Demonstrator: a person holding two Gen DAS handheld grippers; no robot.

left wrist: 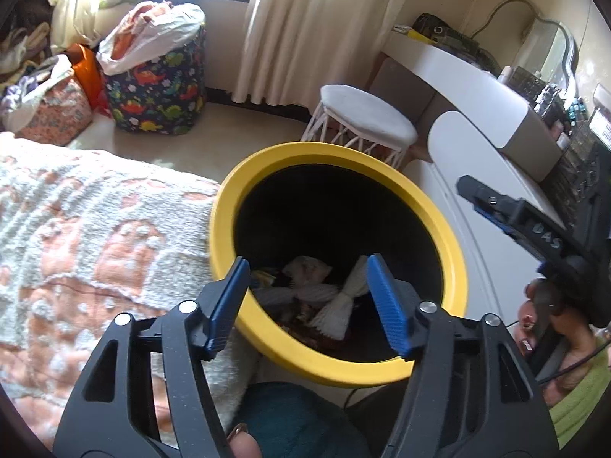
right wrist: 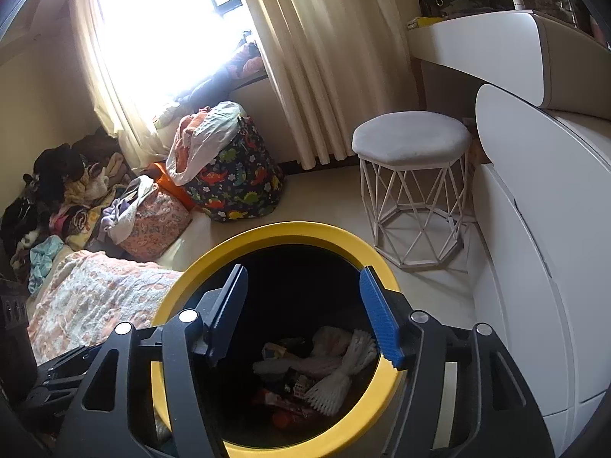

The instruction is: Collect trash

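Observation:
A round bin with a yellow rim [left wrist: 301, 152] [right wrist: 290, 231] and black inside stands beside the bed. Trash lies at its bottom: white foam netting [left wrist: 340, 305] [right wrist: 336, 378], crumpled white paper [left wrist: 305, 267] and coloured wrappers [right wrist: 290, 400]. My left gripper [left wrist: 307, 299] hangs over the bin's near rim, open, with nothing pressed between its blue pads. My right gripper [right wrist: 301, 313] is also over the bin mouth, open and empty. In the left wrist view the right gripper [left wrist: 511, 221] shows at the right, held by a hand [left wrist: 550, 324].
A bed with an orange-and-white blanket [left wrist: 84, 229] [right wrist: 95, 290] lies left of the bin. A white stool [left wrist: 366, 122] [right wrist: 412, 183], a white dresser [left wrist: 496, 175] [right wrist: 542, 229], a dinosaur-print bag [left wrist: 156, 87] [right wrist: 236, 175] and clothes piles [right wrist: 68, 191] surround the floor.

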